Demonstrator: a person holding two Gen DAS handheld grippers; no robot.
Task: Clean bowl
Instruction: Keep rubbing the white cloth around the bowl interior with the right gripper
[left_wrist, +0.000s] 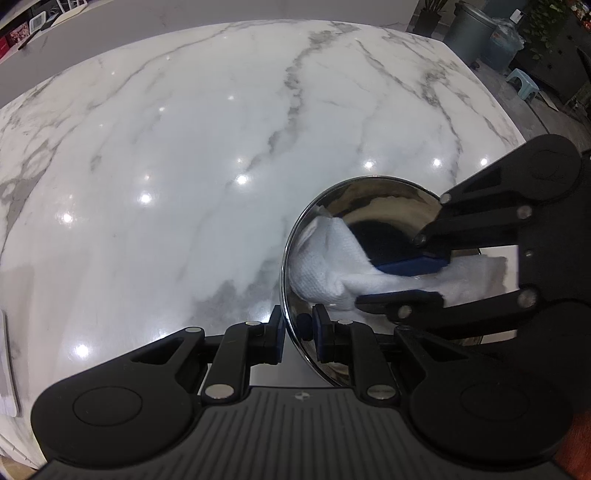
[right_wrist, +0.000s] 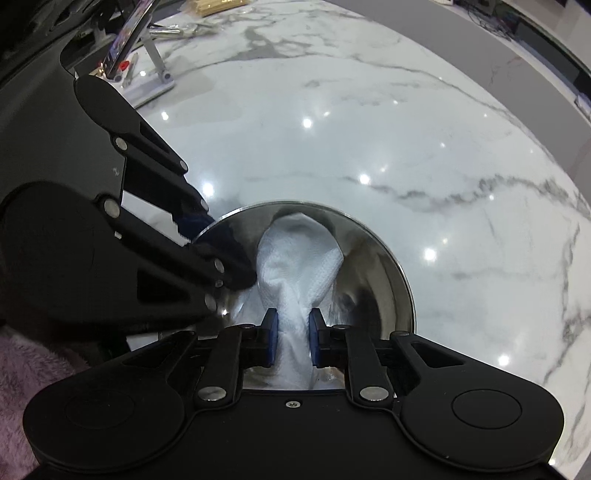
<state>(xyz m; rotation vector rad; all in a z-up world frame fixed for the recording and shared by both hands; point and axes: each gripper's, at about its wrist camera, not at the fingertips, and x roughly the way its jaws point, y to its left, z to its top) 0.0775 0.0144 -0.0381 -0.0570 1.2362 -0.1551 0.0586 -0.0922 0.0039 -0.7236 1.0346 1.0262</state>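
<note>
A shiny steel bowl (left_wrist: 373, 206) stands on the white marble table (left_wrist: 184, 184) at the lower right of the left wrist view. My left gripper (left_wrist: 297, 321) is shut on its near rim, one pad outside the wall and one inside. From the right, my right gripper (left_wrist: 391, 282) reaches into the bowl, shut on a crumpled white paper towel (left_wrist: 325, 266) that lies against the inner wall. In the right wrist view the right gripper (right_wrist: 293, 332) pinches the paper towel (right_wrist: 295, 266) inside the bowl (right_wrist: 373, 273), and the left gripper (right_wrist: 221, 243) clamps the rim at the left.
A phone on a stand (right_wrist: 129, 48) sits at the table's far left in the right wrist view. A pink fuzzy sleeve (right_wrist: 22, 369) shows at the lower left. Beyond the table's far right corner are a grey bin (left_wrist: 476, 29) and a small blue stool (left_wrist: 524, 79).
</note>
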